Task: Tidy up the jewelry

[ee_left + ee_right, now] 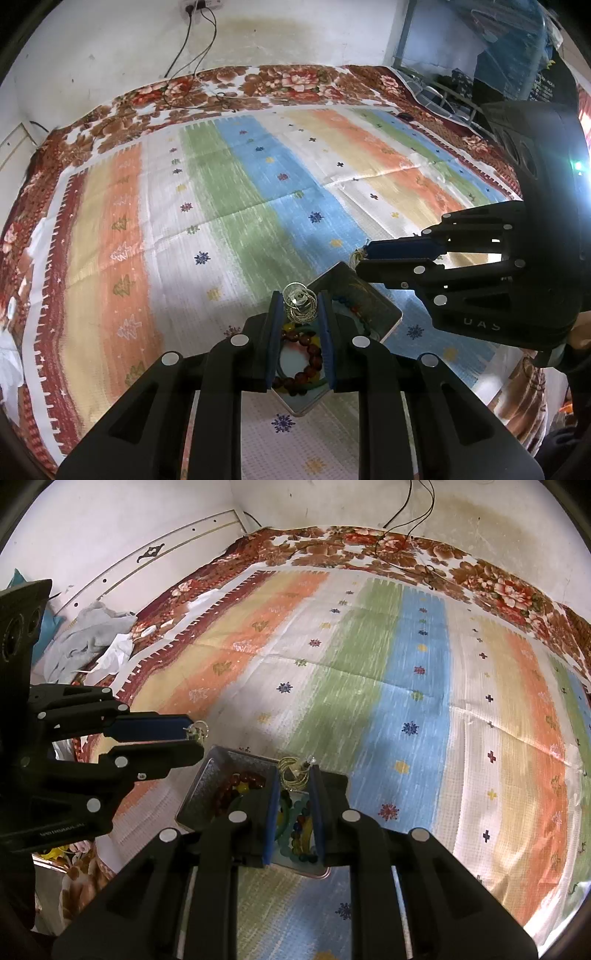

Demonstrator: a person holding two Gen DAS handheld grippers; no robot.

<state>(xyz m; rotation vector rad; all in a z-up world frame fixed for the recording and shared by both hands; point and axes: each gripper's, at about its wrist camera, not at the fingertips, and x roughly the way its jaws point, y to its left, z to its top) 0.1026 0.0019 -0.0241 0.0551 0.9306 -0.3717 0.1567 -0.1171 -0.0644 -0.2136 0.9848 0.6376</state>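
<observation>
We see our left gripper (300,303) pinching a gold wire earring (300,301) between its blue pads. Our right gripper (294,772) pinches another gold earring (293,771) the same way. Both hang over a small metal tin (384,310) on the striped cloth (229,206). In the left view the tin sits at six o'clock, and the right gripper comes in from three o'clock. Red beads (308,354) and colored beads (301,827) lie inside the tin.
</observation>
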